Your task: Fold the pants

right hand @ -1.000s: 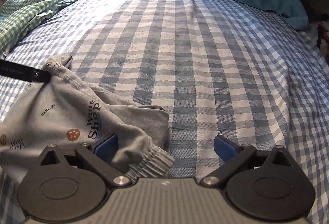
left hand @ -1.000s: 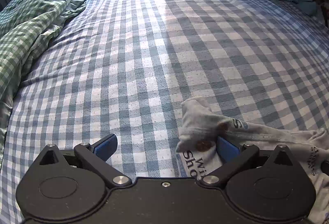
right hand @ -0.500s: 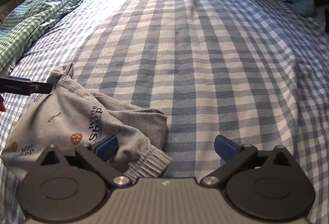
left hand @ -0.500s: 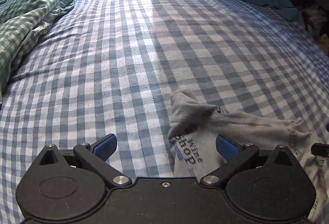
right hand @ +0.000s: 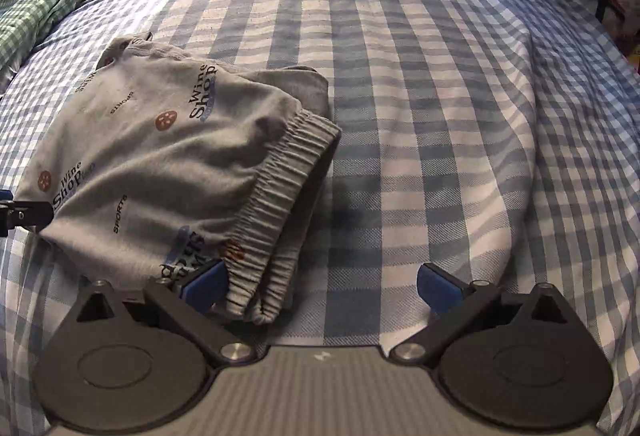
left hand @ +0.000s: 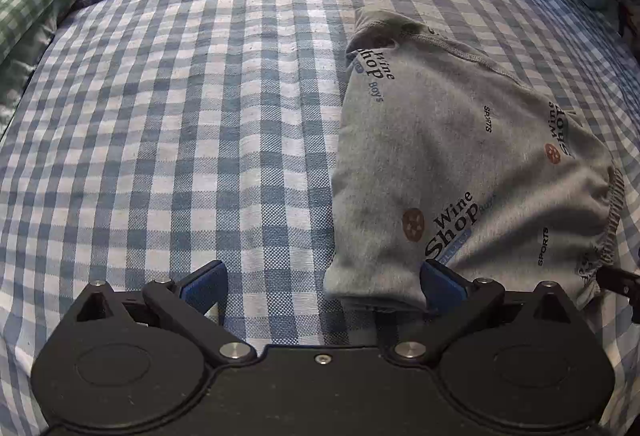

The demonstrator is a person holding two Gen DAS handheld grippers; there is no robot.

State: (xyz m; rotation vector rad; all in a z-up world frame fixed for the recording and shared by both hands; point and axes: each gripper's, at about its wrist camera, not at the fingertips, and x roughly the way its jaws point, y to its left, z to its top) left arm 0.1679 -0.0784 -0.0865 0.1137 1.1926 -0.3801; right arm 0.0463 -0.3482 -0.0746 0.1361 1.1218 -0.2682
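On the checked bed (left hand: 200,116), item: grey pants (left hand: 460,156), lying as a compact folded bundle between your left gripper (left hand: 320,280) and right gripper (right hand: 320,280), both jaws released, presumably to leave the fold settled.

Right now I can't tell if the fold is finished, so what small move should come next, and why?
Probably back both grippers off. The pants lie in a compact folded bundle on the bed, waistband doubled at the near edge. The left gripper and right gripper both stand open, gripping nothing, though each has one finger against the cloth, so pull away gently to avoid dragging it.
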